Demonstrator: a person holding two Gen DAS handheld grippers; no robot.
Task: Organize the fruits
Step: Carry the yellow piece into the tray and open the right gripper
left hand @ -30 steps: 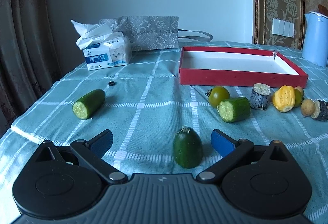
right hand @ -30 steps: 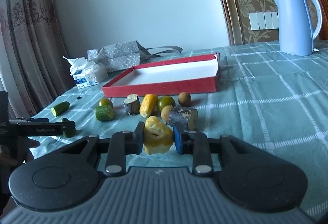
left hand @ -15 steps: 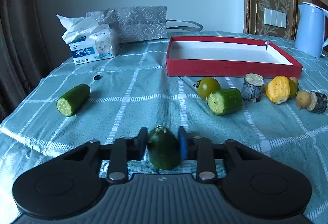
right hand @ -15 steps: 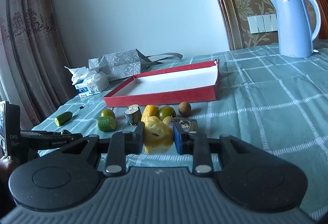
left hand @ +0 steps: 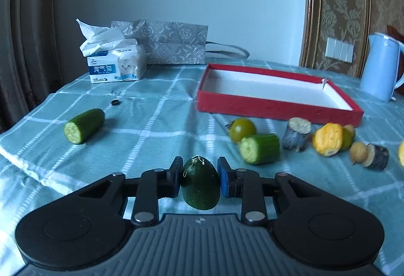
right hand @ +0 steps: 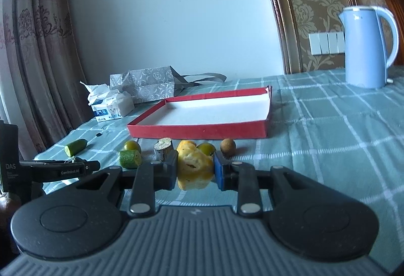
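Fruits lie scattered on the teal checked tablecloth (left hand: 156, 109) in front of a red tray (left hand: 272, 109) whose white inside holds nothing. In the left wrist view the left gripper (left hand: 200, 181) pinches a dark green cucumber end (left hand: 200, 185), stem tip up, both pads pressed to its sides; the jaws have just been closing onto it. From that piece, a cut cucumber chunk (left hand: 84, 126) lies alone at about 10 o'clock, and a second cucumber chunk (left hand: 260, 152) lies at 2 o'clock, touching a green tomato (left hand: 242, 129) just behind it. Further toward 3 o'clock come a grey stump-like piece (left hand: 296, 137), a yellow corn-like piece (left hand: 328, 139), a small brown round fruit (left hand: 358, 152) and another dark stump piece (left hand: 377, 156), in a loose row along the tray's near wall. A tissue pack (left hand: 117, 66) and a grey patterned bag (left hand: 174, 42) sit at 11 to 12 o'clock beyond the tray's left end, and a pale blue kettle (left hand: 380, 66) stands at 2 o'clock, well apart. In the right wrist view the right gripper (right hand: 195, 170) is clamped on a yellow lumpy fruit piece (right hand: 194, 170), held clear of the cloth, with the red tray at 12 o'clock beyond it. The left gripper shows there at 9 o'clock, at the frame's left edge.
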